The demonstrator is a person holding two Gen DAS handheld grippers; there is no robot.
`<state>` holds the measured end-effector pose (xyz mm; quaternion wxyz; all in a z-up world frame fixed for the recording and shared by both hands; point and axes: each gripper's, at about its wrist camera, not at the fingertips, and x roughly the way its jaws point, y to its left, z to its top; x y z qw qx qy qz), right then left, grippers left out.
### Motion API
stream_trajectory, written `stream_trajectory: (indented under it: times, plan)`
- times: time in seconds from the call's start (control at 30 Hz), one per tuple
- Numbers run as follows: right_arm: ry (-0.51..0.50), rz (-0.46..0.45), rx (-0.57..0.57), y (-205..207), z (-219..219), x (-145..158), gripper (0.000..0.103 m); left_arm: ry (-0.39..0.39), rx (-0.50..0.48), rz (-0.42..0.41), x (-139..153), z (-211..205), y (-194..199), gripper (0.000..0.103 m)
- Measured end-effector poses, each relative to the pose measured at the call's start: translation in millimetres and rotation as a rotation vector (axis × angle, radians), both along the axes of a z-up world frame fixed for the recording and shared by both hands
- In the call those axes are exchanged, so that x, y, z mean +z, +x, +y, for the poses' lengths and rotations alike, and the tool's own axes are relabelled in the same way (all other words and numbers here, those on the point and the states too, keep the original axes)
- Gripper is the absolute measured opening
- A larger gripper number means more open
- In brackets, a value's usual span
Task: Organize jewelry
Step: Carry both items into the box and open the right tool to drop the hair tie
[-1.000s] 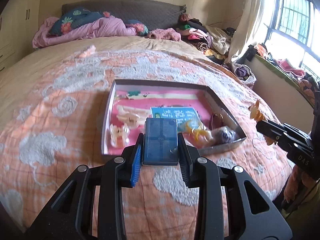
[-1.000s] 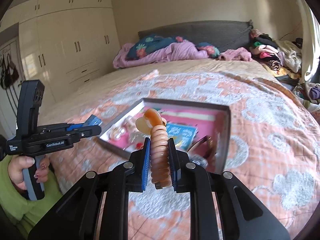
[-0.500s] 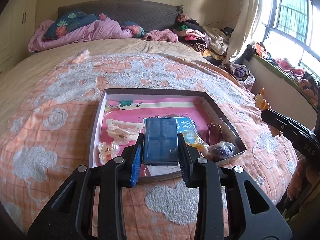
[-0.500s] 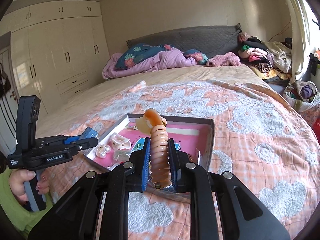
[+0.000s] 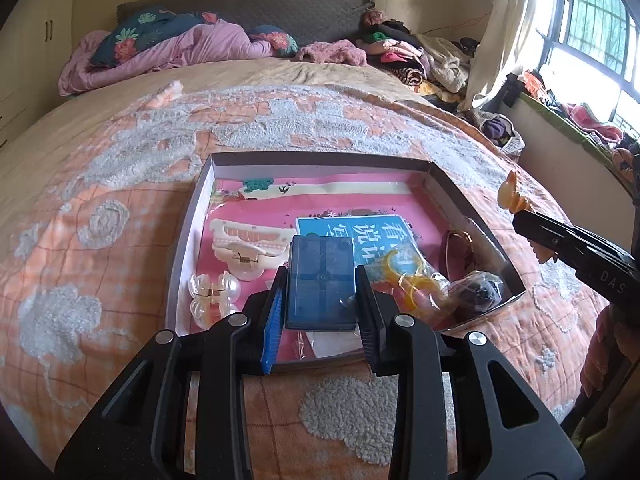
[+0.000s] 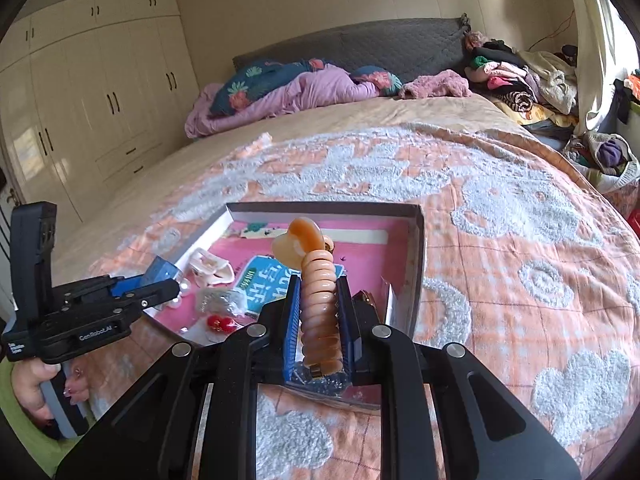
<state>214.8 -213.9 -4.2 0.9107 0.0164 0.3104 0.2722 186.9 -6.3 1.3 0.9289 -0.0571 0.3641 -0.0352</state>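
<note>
My left gripper (image 5: 321, 280) is shut on a small blue transparent box (image 5: 321, 280), held over the near edge of a shallow grey box lid (image 5: 320, 159) with a pink lining on the bed. My right gripper (image 6: 319, 304) is shut on an orange coiled hair clip (image 6: 316, 280) with a heart tip, above the lid's near edge (image 6: 418, 248). In the lid lie a cream claw clip (image 5: 248, 246), a clear pearl clip (image 5: 212, 294), a blue card (image 5: 360, 232), yellow rings in a bag (image 5: 404, 276) and red earrings (image 6: 220, 323).
The lid rests on an orange and white patterned bedspread (image 5: 120, 208). Pink bedding and pillows (image 5: 180, 48) lie at the headboard, a clothes pile (image 5: 412, 56) at the far right. Wardrobes (image 6: 92, 92) stand to the left. The right gripper (image 5: 568, 244) shows beside the lid.
Both grippers have moved closer to the box lid and now hang over its near edge. Each still holds its item.
</note>
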Motion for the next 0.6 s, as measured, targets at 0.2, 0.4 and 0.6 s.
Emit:
stream_trajectory:
  times: [0.2, 0.4, 0.6]
  plan:
    - [-0.015, 0.02, -0.001, 12.7, 6.7, -7.5, 0.017, 0.0, 0.001, 0.007, -5.2, -0.1, 2.9, 0.024]
    - [-0.003, 0.029, 0.0, 24.3, 12.2, -5.2, 0.017, 0.004, -0.006, 0.015, -8.6, -3.1, 6.6, 0.024]
    - [-0.019, 0.055, 0.008, 24.8, 16.0, -21.3, 0.017, 0.006, 0.0, 0.029, -14.6, -0.6, 13.0, 0.024]
